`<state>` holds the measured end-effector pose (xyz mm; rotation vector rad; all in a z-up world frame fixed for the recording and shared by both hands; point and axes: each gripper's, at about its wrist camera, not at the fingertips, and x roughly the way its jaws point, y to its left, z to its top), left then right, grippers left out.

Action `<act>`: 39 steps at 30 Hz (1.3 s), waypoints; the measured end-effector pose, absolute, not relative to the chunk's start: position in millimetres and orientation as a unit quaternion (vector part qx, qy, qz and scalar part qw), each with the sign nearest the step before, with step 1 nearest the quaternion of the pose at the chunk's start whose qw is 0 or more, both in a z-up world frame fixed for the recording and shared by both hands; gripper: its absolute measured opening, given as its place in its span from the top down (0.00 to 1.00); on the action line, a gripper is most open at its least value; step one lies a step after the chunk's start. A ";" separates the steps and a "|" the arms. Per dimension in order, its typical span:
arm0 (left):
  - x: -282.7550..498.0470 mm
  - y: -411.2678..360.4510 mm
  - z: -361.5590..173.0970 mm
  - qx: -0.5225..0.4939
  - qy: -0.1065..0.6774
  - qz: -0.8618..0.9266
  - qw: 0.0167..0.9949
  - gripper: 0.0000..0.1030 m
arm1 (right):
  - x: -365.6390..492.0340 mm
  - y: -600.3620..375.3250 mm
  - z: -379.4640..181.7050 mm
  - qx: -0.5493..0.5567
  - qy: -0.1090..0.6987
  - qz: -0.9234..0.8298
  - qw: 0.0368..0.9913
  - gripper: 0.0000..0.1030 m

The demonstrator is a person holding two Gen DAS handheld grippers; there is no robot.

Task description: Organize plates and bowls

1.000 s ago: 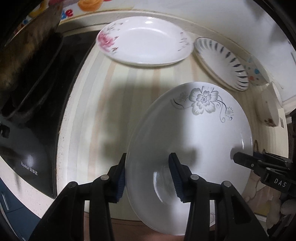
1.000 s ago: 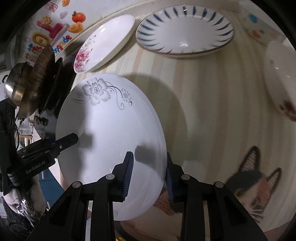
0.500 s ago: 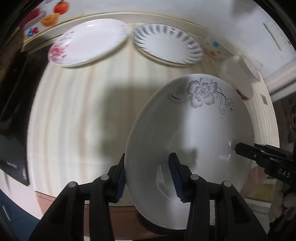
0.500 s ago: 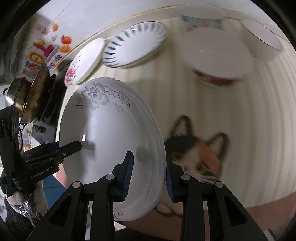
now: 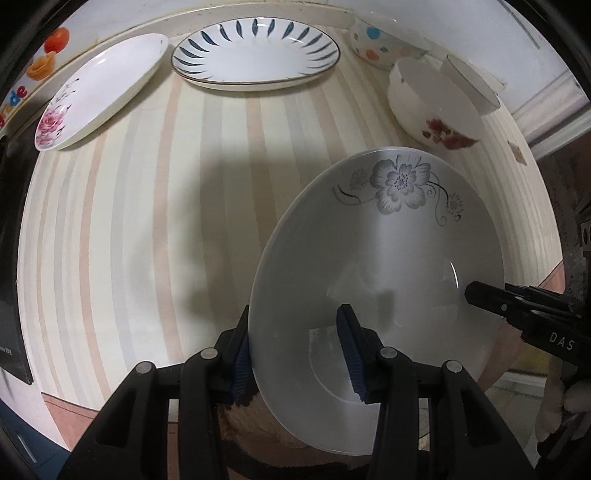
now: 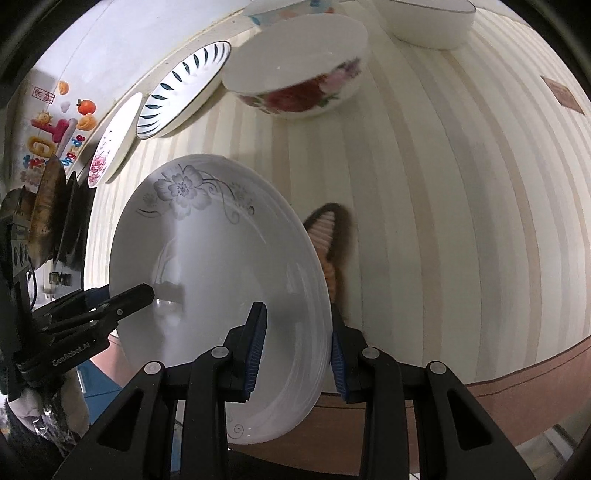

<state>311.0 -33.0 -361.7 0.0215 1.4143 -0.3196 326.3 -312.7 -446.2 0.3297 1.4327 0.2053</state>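
Flower plate (image 5: 388,258) — nearer the bowls (image 5: 436,107) than before

Both wrist cameras are looking steeply down along their fingers, close over the striped countertop (image 5: 155,229). Each is seeing the grey-flowered plate (image 5: 388,258) from an opposite edge, and both are sharing the blue-striped plate (image 6: 184,85) at the wall.

Cat picture (image 6: 328,240) on the striped table (image 5: 147,221) mostly hidden behind the grey-flowered plate (image 6: 221,266), only an ear showing, plain white bowl (image 6: 432,22) cut off by the frame's top edge, wall stickers (image 5: 44,59) cropped at left
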 end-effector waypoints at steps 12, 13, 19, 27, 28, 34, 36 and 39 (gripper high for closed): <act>319.2 -38.9 -375.5 0.019 0.655 -0.134 0.744 0.61 | 333.9 -306.0 -452.5 0.153 0.658 0.092 0.731 0.66; 319.5 -39.1 -375.7 0.018 0.655 -0.133 0.744 0.61 | 334.6 -304.9 -452.3 0.151 0.659 0.092 0.731 0.66; 319.6 -36.4 -376.7 0.018 0.655 -0.133 0.744 0.61 | 342.3 -299.2 -452.5 0.145 0.665 0.096 0.726 0.66; 320.9 -34.9 -362.7 0.025 0.649 -0.128 0.749 0.61 | 352.7 -295.9 -450.7 0.142 0.684 0.097 0.709 0.66; 321.5 -32.0 -351.6 0.026 0.639 -0.126 0.759 0.61 | 353.5 -297.9 -445.3 0.142 0.681 0.093 0.712 0.66; 345.7 16.5 -287.8 -0.017 0.581 -0.072 0.810 0.59 | 372.8 -280.2 -360.5 0.087 0.625 0.105 0.769 0.58; 367.0 45.7 -278.8 -0.047 0.569 -0.042 0.820 0.58 | 392.0 -257.7 -335.2 0.073 0.602 0.133 0.784 0.51; 404.8 88.5 -286.6 -0.084 0.569 0.012 0.818 0.58 | 440.5 -211.7 -317.7 0.070 0.576 0.192 0.792 0.50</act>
